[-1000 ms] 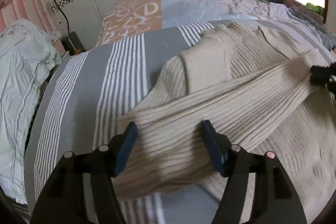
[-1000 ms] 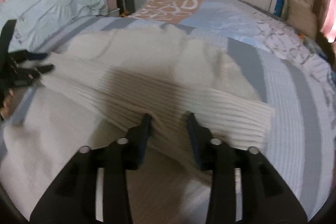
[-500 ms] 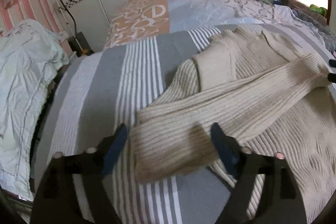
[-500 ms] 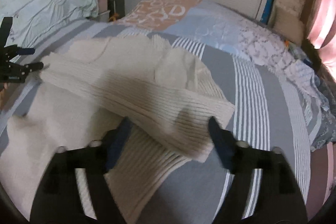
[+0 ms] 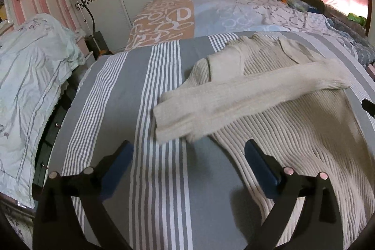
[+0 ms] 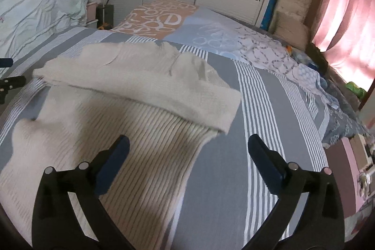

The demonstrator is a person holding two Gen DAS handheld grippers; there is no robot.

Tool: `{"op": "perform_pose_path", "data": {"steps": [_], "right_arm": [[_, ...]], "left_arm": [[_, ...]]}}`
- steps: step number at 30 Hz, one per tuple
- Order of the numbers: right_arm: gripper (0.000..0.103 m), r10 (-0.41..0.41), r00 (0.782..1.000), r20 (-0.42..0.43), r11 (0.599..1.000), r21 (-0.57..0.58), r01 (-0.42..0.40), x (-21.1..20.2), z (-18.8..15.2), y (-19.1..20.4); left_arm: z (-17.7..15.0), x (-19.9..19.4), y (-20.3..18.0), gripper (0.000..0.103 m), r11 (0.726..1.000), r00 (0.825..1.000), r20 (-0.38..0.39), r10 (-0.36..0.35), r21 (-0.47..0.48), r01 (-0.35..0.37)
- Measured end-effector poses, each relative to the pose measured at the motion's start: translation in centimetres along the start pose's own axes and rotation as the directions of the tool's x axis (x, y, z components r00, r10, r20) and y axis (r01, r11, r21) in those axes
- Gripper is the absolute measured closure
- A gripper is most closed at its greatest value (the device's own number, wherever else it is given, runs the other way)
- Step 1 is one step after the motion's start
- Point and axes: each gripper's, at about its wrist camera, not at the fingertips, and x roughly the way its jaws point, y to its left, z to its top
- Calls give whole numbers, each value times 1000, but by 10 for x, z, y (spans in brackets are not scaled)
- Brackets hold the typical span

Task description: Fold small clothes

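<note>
1. Cream ribbed sweater (image 5: 293, 132) spread flat on the grey striped bedspread (image 5: 121, 109), toward the bed's right side in the left wrist view, collar end pointing at the patterned pillows (image 5: 168, 15) by the headboard.
2. One sleeve (image 5: 246, 95) lying crosswise over the body of the sweater, its cuff end overhanging the sweater's left edge onto bare bedspread.
3. Left gripper (image 5: 188, 156) hovering above the bed, fingers spread wide and holding nothing, cuff just ahead of them.
4. Right gripper (image 6: 187, 149) likewise wide apart and empty, poised over the sweater's lower right part (image 6: 140, 156), the folded band of knit (image 6: 145, 88) just ahead.
5. Judged step: sleeve fold laid down and let go; next likely a tidy of the overhanging cuff or a fold of the body.
6. To do it well: take the cuff near its end with the left fingers, pinching both layers of knit, not only the top one.
7. Lift only slightly; thick rib knit likely to stretch and sag if dragged.
8. Bring the cuff back inside the sweater's outline, edges parallel to the side seam.
9. Pin the far end lightly with the right fingers to stop the whole band sliding.
10. Risk: loose knit snagging on a fingertip on release; part the fingers fully before pulling away.
11. Hem end partly out of frame; evenness there not to be told.
</note>
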Motion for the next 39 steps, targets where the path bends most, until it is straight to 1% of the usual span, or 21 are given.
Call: {"op": "perform_pose_path", "data": {"steps": [2,4,6,9,11,14,17,19,21,22,24,25,29,30,32,33,34,35,36,38,39], "right_arm": [[3,-11,1000,9,1000,19,11,-13,-10,4],[3,-19,999,34,997,74,16,-32,-26,5],[3,-8,999,35,992,128,3,-46,-44,5],[3,9,1000,3,981,194,-9,-59,-66,3],[3,28,999,-15,976,216,-25,-69,-80,3],[3,27,1000,-13,975,222,-24,-87,-100,5],[3,76,996,-41,961,268,-62,-95,-118,4],[4,76,995,-70,957,284,-53,-98,-130,6],[9,72,996,-60,954,295,-51,-108,-141,9],[16,76,995,-60,951,304,-54,-113,-146,11],[24,85,993,-85,946,319,-53,-119,-156,14],[30,93,990,-103,944,325,-55,-120,-161,15],[40,133,978,-160,933,354,-69,-123,-180,19],[44,151,974,-167,927,367,-80,-122,-182,17],[47,178,968,-175,916,388,-98,-121,-184,16],[49,176,968,-180,917,389,-94,-119,-184,17],[55,175,968,-180,918,386,-94,-118,-183,17],[60,181,967,-182,918,384,-99,-118,-182,18],[66,204,962,-183,914,386,-121,-118,-180,19],[69,239,953,-185,908,389,-152,-117,-177,20],[69,250,949,-191,909,385,-162,-116,-176,21]], "left_arm": [[-9,-9,-4,5,1000,1000,4,10,13,-10],[-18,-17,-8,5,1000,1000,5,11,12,-12],[-35,-27,-12,5,1000,1000,2,-17,-1,17],[-63,-39,-21,5,998,998,-12,-56,3,56],[-81,-46,-28,5,998,998,-18,-60,21,61],[-104,-56,-37,5,996,996,-28,-83,40,84],[-125,-62,-39,5,990,989,-48,-140,1,141],[-134,-63,-41,5,983,981,-70,-182,-30,180],[-141,-64,-44,5,976,972,-97,-214,-60,209],[-144,-66,-46,5,973,968,-104,-228,-70,222],[-150,-73,-50,5,965,961,-106,-255,-86,247],[-154,-76,-53,5,963,959,-106,-263,-86,254],[-165,-80,-63,5,958,950,-133,-283,-72,276],[-165,-78,-64,5,957,947,-140,-291,-70,283],[-167,-74,-68,7,951,938,-158,-308,-65,301],[-168,-72,-70,9,954,941,-156,-300,-61,294],[-169,-72,-74,13,960,948,-151,-279,-42,276],[-170,-74,-78,26,960,950,-139,-278,-15,279],[-170,-77,-81,31,956,947,-133,-291,4,294],[-168,-82,-86,66,941,933,-136,-332,23,338],[-166,-84,-86,74,931,923,-142,-357,24,364]]}}
